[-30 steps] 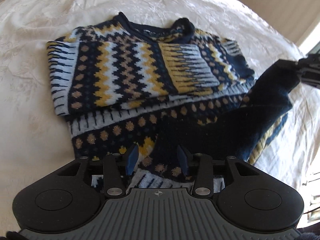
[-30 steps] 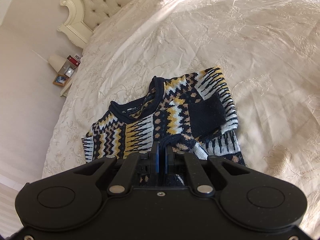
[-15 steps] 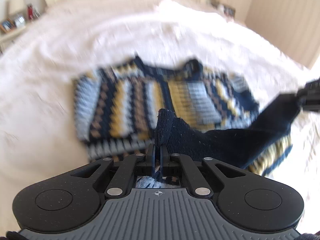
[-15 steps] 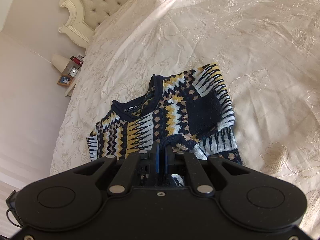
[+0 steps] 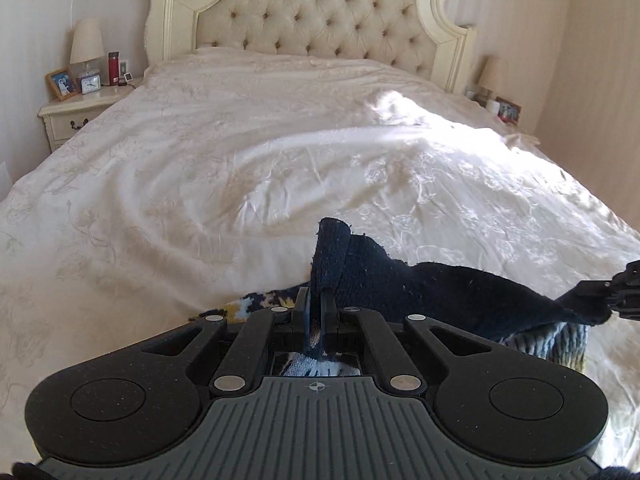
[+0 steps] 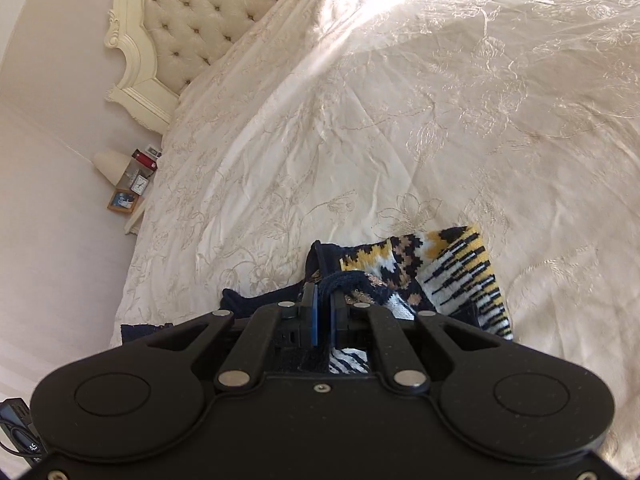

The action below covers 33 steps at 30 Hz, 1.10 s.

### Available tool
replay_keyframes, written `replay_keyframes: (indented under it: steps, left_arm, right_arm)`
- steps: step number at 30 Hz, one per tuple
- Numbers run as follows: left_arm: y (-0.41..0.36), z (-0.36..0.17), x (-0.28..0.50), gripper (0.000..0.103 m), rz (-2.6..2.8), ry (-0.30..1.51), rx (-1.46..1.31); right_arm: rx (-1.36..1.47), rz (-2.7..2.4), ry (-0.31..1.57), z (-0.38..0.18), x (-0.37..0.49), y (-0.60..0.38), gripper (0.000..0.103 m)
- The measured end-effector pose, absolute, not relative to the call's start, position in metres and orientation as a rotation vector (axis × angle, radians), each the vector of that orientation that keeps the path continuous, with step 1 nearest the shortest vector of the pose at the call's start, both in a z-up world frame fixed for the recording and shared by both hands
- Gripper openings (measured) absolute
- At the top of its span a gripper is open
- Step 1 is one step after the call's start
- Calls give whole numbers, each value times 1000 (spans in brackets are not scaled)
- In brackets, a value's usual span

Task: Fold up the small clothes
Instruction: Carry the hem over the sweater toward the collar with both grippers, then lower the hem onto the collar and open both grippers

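Patterned sweater (image 6: 452,276) hem is pinched by both closed grippers, left gripper (image 5: 314,308) and right gripper (image 6: 323,316); they should travel level toward twelve o'clock, keeping the edge taut.

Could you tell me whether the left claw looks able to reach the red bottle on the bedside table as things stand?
Probably not. The left claw is shut on the sweater, near the foot of the bed, and the red bottle stands far off by the headboard.
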<state>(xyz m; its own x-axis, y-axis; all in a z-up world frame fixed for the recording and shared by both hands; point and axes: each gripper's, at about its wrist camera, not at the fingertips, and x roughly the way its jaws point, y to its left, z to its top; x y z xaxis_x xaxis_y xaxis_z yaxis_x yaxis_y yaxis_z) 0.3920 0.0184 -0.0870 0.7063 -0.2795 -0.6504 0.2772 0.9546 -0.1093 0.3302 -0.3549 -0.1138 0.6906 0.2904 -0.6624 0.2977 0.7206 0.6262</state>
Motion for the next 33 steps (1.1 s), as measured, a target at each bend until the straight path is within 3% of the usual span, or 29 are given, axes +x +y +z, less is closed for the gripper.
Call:
replay_keyframes:
  steps: [14, 16, 18, 20, 33]
  left_arm:
    - [15, -150, 439, 4, -249, 865, 66]
    - [13, -154, 444, 4, -241, 879, 66]
    - [14, -157, 447, 4, -231, 893, 51]
    - [16, -159, 448, 4, -222, 907, 28]
    - [15, -162, 448, 4, -219, 917, 20]
  right_arm:
    - [725, -73, 950, -172, 388, -356, 21]
    - [708, -72, 936, -170, 389, -356, 28]
    - [689, -75, 898, -165, 386, -358, 54]
    - [680, -70, 863, -159, 382, -362, 62]
    - [424, 48, 972, -175, 394, -349, 62]
